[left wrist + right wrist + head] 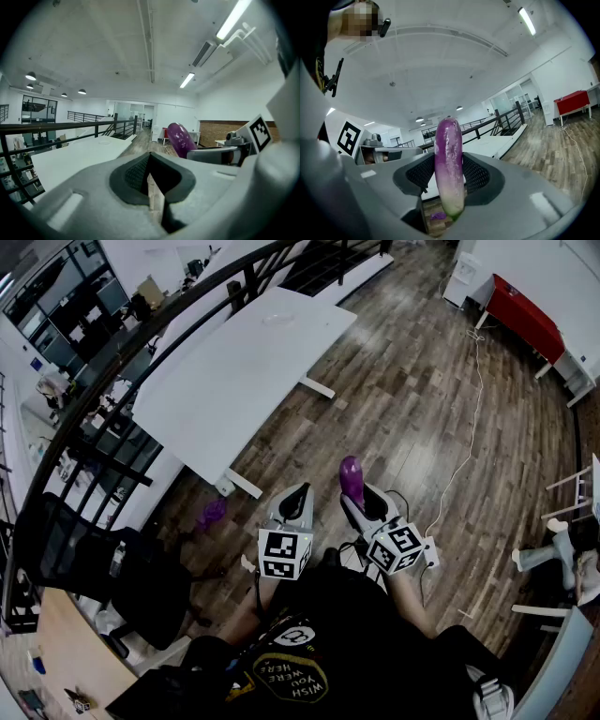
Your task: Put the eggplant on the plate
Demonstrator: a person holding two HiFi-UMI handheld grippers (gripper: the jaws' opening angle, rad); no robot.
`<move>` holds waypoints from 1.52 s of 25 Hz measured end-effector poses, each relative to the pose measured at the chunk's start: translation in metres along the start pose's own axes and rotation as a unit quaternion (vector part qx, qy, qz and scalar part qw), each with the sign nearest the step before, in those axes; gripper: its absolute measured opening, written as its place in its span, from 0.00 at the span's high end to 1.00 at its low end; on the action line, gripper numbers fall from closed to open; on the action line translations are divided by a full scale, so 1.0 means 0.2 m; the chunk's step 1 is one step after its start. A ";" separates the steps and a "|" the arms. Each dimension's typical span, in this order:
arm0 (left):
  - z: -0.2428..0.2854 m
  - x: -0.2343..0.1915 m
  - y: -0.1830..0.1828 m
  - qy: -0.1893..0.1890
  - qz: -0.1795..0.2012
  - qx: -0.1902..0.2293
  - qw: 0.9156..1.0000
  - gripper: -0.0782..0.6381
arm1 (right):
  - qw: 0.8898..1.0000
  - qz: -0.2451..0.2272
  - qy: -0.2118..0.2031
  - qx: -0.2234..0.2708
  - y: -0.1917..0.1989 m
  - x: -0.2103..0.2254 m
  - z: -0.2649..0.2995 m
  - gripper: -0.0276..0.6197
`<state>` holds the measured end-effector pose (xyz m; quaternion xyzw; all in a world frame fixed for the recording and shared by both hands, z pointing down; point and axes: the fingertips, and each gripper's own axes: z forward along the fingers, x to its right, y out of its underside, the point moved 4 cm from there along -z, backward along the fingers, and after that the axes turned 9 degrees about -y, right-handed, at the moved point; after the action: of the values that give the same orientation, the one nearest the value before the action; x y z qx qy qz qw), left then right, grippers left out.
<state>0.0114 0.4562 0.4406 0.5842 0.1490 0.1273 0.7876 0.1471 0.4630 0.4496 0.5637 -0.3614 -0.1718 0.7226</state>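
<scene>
A purple eggplant (352,479) with a pale green stem end stands upright between the pads of my right gripper (357,495), which is shut on it. In the right gripper view the eggplant (449,159) fills the middle of the right gripper (449,180), stem end down. My left gripper (297,500) hangs just to the left, jaws together and holding nothing (153,174). From the left gripper view the eggplant (180,138) shows to the right. A faint pale round dish (281,319) lies at the far end of the white table (225,381), well ahead of both grippers.
A small purple thing (211,514) lies on the wooden floor near the table's leg. A black office chair (112,577) stands at the left by a dark railing (112,381). A red cabinet (525,317) and a white cable (472,418) are at the right.
</scene>
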 end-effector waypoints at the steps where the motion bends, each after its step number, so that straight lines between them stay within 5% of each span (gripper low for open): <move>1: -0.01 -0.01 0.00 -0.001 0.000 0.000 1.000 0.88 | 1.000 0.001 -0.002 -0.001 0.00 -0.01 0.01 0.66; 18: -0.03 -0.19 0.05 -0.004 -0.005 -0.013 1.000 0.88 | 0.999 0.027 -0.005 -0.019 0.08 -0.08 0.18 0.66; 28: -0.01 -0.20 0.17 0.041 -0.017 -0.040 0.998 0.88 | 0.996 0.072 0.033 -0.042 0.25 -0.10 0.15 0.66; 38: 0.34 -0.26 0.14 0.020 -0.014 -0.056 0.998 0.88 | 0.994 0.091 0.010 -0.052 0.18 0.24 0.40 0.66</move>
<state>-0.0104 0.3844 0.4904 0.5344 0.1659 0.1360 0.8176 0.1168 0.3864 0.5079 0.4916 -0.3942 -0.1185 0.7674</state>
